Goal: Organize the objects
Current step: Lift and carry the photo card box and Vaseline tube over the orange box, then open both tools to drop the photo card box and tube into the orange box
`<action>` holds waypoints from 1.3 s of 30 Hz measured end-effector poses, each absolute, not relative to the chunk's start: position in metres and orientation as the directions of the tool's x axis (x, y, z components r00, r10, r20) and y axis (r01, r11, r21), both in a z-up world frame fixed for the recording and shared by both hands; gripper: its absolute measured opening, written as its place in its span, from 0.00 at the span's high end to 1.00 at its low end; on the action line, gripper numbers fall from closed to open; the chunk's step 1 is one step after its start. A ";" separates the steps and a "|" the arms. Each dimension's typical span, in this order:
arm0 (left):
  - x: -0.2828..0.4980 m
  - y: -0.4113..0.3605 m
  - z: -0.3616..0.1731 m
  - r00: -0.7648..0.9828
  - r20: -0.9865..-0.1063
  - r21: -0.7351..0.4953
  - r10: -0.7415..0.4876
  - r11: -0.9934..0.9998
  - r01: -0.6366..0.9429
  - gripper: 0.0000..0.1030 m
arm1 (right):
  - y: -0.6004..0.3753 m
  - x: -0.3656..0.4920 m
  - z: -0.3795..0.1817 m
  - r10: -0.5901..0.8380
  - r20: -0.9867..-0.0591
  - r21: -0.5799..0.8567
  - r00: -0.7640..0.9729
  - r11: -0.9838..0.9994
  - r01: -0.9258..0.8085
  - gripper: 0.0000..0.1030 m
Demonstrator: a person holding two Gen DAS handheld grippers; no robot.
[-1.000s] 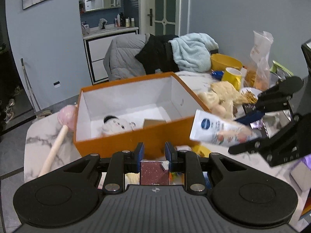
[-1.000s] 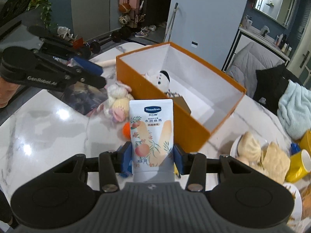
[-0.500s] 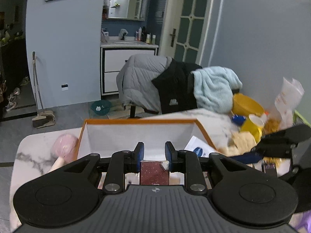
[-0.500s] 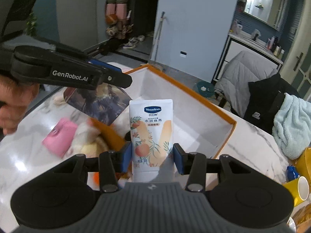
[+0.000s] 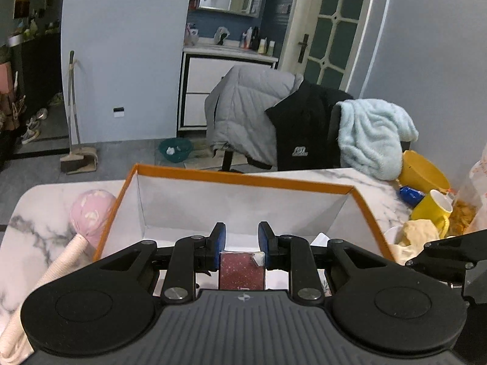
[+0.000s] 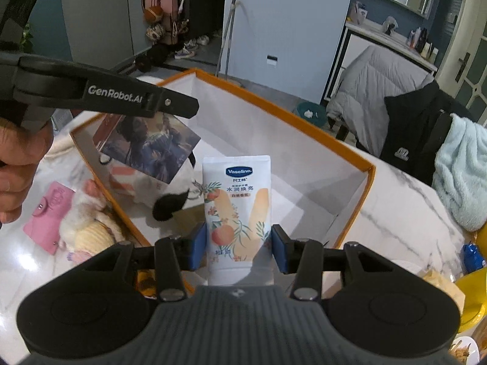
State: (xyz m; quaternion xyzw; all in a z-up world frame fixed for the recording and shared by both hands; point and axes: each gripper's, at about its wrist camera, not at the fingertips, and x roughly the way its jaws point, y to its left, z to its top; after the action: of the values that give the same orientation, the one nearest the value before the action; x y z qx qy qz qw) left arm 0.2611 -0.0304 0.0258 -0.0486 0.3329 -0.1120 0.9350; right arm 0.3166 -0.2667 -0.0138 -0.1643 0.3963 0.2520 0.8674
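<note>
since a second ago both my claws have come forward from outside the near wall of the orange box [image 5: 243, 179] to over its open top, and in the left wrist view the near wall has dropped out of sight behind the claw. left wrist view: my left gripper [image 5: 241, 243] is closed on a dark red card [image 5: 241, 269], its blue pads pressed to both edges, and the card hangs over the white floor of the box. a pink mallet [image 5: 88, 213] lies on the marble table [image 5: 45, 206] just beside the box's left wall. a yellow mug [image 5: 432, 210] stands near the right wall, and part of my right gripper shows at the right edge.

right wrist view: my right gripper [image 6: 239, 246] is clamped on a white vaseline tube [image 6: 237, 210], pads squeezing its lower half, the tube pointing forward above the box [image 6: 304, 118] interior. my left gripper [image 6: 170, 106] reaches in from the left with the printed face of the card [image 6: 152, 146] below its finger, over the box's left part. a plush toy [image 6: 161, 194] lies on the box floor under it. outside the near left wall sit another plush toy [image 6: 88, 222] and a pink card holder [image 6: 48, 216] on the table.
</note>
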 end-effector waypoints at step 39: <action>0.286 -0.049 -0.006 0.695 -0.679 -0.160 -0.237 0.972 0.175 0.47 | -0.260 0.345 -0.037 0.263 -0.790 -0.038 0.554 0.881 -0.472 0.44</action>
State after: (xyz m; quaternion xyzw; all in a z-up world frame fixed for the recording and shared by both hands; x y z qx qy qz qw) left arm 0.2860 -0.0486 -0.0056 -0.0412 0.3742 -0.1119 0.9197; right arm 0.3448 -0.2598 -0.0372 -0.1236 0.4228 0.2103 0.8728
